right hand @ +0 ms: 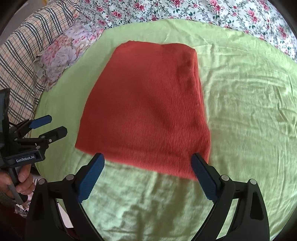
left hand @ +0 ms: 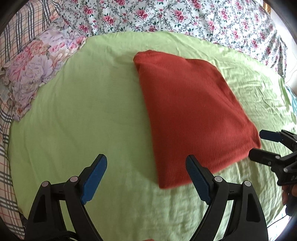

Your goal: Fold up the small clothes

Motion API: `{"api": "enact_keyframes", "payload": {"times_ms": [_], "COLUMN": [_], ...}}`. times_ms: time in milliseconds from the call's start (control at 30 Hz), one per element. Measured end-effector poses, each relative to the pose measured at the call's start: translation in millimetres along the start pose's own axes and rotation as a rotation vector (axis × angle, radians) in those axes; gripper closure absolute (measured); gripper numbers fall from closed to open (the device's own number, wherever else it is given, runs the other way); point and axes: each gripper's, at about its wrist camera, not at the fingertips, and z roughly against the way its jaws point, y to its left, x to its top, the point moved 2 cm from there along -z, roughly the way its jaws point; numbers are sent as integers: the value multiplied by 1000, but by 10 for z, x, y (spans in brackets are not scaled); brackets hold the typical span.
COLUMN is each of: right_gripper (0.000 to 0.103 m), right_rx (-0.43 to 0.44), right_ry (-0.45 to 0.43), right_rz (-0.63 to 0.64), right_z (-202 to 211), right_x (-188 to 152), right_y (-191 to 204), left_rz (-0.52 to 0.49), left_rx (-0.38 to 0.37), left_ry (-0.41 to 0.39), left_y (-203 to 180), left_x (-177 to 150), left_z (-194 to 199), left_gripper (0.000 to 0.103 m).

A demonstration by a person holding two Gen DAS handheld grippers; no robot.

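Your left tongs [left hand: 146, 163] are spread wide and grasp nothing; their blue ribbed pads [left hand: 94, 178] sit on black plastic fingers above bare sheet, with the right-hand finger overlapping the near edge of the red garment [left hand: 191, 111] in the view. Your right tongs [right hand: 148, 163] are likewise released, their two tips framing the garment's near hem. In the left wrist view the right tongs [left hand: 259, 144] show at the right edge, parted, close to the garment's near right corner. In the right wrist view the left tongs [right hand: 50, 126] show at the left edge, also parted and just beside the garment's near left corner, with your left hand [right hand: 20, 178] gripping the handle beneath.

The red garment [right hand: 148, 107] lies flat and folded into a rough rectangle on the light green sheet [right hand: 241, 111], nearer the middle of the bed than its edges. Its knit is fine and ribbed, rust-red, with stacked layers visible along its right side in the right wrist view.

The light green sheet [left hand: 83, 120] is thin and creased, more rumpled toward you. Beyond it lies a white cover with pink flowers [left hand: 167, 16]. To the left sits a pillow in pale lilac and pink florals [left hand: 35, 70], and past that a checked cloth [right hand: 27, 42] in beige with dark lines.
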Motion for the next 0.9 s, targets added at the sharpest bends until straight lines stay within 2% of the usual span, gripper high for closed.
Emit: {"api": "enact_keyframes", "payload": {"times_ms": [600, 900], "right_gripper": [9, 9], "right_rx": [24, 34], "right_ry": [10, -1], "right_rz": [-7, -25], "right_z": [-159, -123], "right_x": [355, 438], "right_y": [-137, -190], "left_rz": [15, 2], "left_rx": [74, 72], "left_ry": [31, 7], "left_y": [-119, -210], "left_x": [228, 280], "left_z": [-169, -112], "left_gripper": [16, 16]}}
